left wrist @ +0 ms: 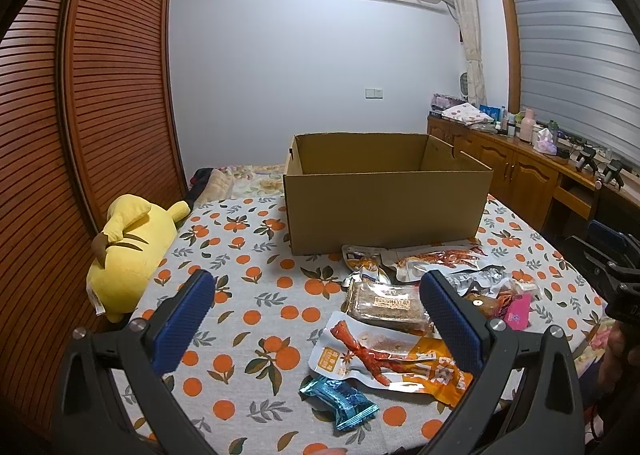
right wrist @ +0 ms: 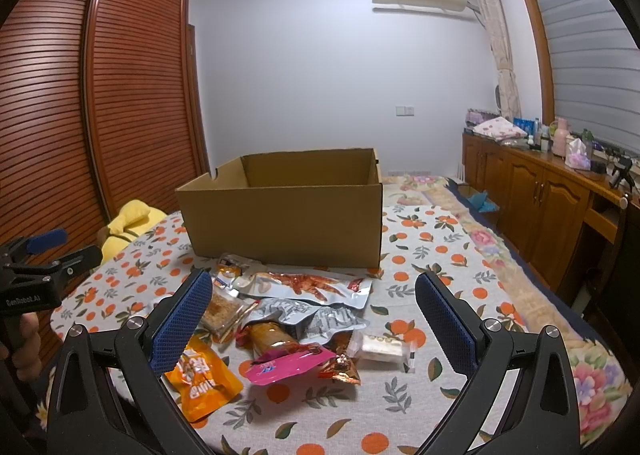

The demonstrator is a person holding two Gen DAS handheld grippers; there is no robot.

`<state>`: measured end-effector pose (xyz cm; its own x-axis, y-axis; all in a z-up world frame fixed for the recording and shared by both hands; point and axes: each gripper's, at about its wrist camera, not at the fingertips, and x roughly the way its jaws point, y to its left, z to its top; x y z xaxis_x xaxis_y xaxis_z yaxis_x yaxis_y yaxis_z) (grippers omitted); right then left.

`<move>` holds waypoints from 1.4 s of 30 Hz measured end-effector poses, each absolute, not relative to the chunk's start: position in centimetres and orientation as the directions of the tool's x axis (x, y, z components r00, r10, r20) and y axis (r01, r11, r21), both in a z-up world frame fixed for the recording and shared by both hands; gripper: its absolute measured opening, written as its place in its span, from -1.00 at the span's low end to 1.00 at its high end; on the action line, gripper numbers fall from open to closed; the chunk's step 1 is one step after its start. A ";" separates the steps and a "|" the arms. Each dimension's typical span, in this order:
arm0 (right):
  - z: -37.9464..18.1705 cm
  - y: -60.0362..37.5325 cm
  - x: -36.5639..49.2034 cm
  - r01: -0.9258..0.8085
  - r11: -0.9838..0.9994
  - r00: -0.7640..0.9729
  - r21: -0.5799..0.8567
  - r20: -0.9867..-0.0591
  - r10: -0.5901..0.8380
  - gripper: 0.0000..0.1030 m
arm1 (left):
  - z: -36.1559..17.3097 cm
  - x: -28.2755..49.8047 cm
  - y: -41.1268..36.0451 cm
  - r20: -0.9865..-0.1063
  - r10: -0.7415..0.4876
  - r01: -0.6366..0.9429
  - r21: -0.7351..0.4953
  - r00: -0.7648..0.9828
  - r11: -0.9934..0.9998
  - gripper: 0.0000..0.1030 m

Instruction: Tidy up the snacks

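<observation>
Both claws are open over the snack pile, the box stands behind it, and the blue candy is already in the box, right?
Not quite. The blue candy still lies on the cloth in front of the box, as the left wrist view shows. The left claw and right claw are open over the snack pile.
</observation>
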<state>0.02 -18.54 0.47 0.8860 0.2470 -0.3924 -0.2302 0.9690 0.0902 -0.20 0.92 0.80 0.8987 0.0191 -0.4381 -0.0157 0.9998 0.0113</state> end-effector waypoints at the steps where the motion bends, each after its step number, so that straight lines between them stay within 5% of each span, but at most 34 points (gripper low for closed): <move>1: 0.5 -18.5 0.0 -0.231 0.969 0.885 0.093 -0.393 0.248 1.00 | 0.8 -0.2 0.9 -0.438 0.021 -0.017 0.013 0.899 1.000 1.00; 30: -0.4 -18.2 0.1 -0.234 0.968 0.868 0.088 -0.430 0.249 1.00 | -1.3 -0.5 1.7 -0.495 0.012 -0.011 0.005 0.869 1.000 1.00; 42: -1.9 -16.3 2.6 -0.373 0.926 0.763 0.056 -0.549 0.340 0.92 | -5.8 0.7 2.9 -0.658 -0.030 0.014 -0.029 0.752 0.999 0.91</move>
<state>2.57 -16.30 -1.88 0.7634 0.3405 -0.5490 -0.3727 0.9262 0.0562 0.68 2.95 -5.84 0.7524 -0.0297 -0.6580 0.0138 0.9995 -0.0293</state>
